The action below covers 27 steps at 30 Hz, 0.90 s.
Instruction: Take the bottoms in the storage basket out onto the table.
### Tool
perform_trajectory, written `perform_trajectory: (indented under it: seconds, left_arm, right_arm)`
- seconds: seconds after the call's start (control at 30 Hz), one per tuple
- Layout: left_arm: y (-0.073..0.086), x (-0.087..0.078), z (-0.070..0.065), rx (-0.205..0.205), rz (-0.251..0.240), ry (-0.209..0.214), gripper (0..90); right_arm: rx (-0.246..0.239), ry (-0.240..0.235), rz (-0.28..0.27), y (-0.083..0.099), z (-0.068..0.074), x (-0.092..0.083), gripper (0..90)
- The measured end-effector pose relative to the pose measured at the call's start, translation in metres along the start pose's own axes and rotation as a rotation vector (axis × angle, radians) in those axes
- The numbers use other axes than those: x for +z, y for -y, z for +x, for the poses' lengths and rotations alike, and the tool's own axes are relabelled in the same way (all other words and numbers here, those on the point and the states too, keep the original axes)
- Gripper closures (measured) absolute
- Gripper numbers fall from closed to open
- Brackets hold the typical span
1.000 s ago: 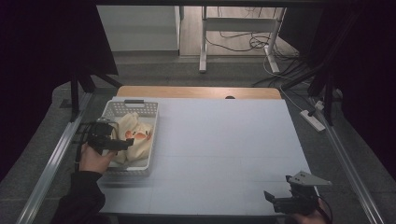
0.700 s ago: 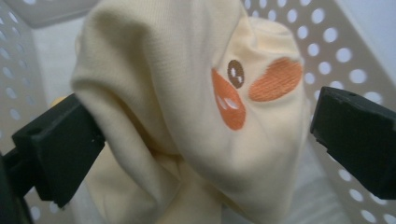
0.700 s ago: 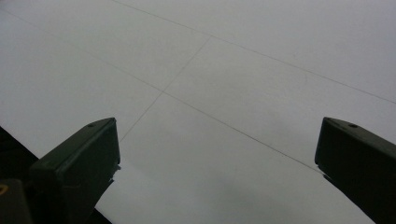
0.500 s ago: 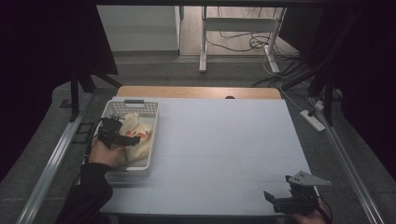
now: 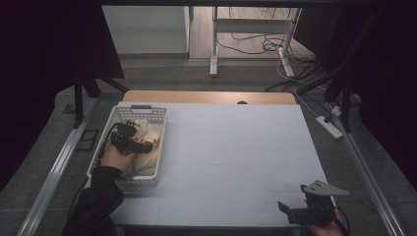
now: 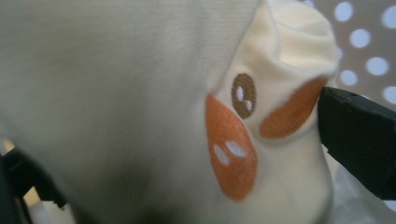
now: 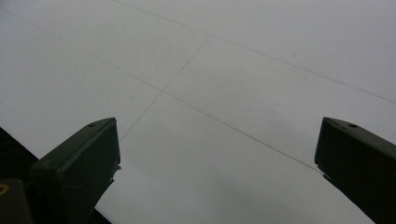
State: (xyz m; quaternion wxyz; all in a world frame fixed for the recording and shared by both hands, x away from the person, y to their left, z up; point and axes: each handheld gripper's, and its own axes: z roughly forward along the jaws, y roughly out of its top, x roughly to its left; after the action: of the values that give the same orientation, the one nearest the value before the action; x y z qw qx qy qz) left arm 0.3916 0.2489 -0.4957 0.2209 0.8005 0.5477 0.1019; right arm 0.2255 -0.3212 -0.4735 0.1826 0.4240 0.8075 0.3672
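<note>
A white perforated basket (image 5: 141,180) stands at the table's left side and holds cream cloth (image 5: 151,135) with orange patches. My left gripper (image 5: 148,146) is down inside the basket, its tips against the cloth. In the left gripper view the cream cloth (image 6: 140,84), printed with orange patches and a brown spot, lies between the two widely parted jaws, so my left gripper (image 6: 173,135) is open around it. My right gripper (image 5: 284,207) hovers low at the table's front right corner. It (image 7: 217,123) is open over bare white table (image 7: 233,60) with nothing between its fingers.
The white table top (image 5: 236,147) stretches from the basket to the right edge. A wooden strip (image 5: 206,97) runs along the far edge. Metal rails (image 5: 54,172) flank the table, and a power strip (image 5: 328,126) lies on the floor at right.
My left gripper has moved right and forward from the basket's left rim into the basket, onto the cloth. The right gripper has not moved.
</note>
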Motion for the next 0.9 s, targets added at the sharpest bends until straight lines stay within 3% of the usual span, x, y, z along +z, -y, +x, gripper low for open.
perform_trajectory:
  seconds: [0.23, 0.37, 0.5, 0.6, 0.8, 0.83, 0.9]
  left_arm:
    - [0.0, 0.019, 0.007, -0.017, 0.085, -0.025, 0.0]
    - [-0.002, 0.025, 0.009, -0.011, 0.09, -0.019, 0.0]
    - [-0.004, 0.029, 0.011, -0.046, 0.102, 0.001, 0.0]
    - [-0.006, 0.029, 0.01, -0.049, 0.126, -0.006, 0.2]
    - [-0.007, 0.022, 0.01, -0.049, 0.138, 0.007, 25.8]
    - [-0.008, 0.021, 0.009, -0.047, 0.146, 0.007, 33.3]
    - [-0.01, 0.02, 0.009, -0.038, 0.148, 0.012, 36.2]
  right_arm:
    - [-0.003, 0.001, -0.001, 0.0, 0.0, 0.0, 2.5]
    - [-0.004, 0.001, -0.001, 0.0, 0.0, 0.0, 2.5]
    - [-0.004, 0.001, -0.002, 0.0, 0.001, 0.0, 2.5]
    - [-0.007, 0.003, 0.002, 0.0, 0.001, 0.0, 2.5]
    - [-0.005, 0.002, -0.002, 0.0, 0.001, 0.0, 2.5]
    - [-0.006, 0.003, -0.001, 0.0, 0.0, 0.0, 2.5]
    - [-0.005, 0.003, -0.001, 0.0, 0.0, 0.0, 2.5]
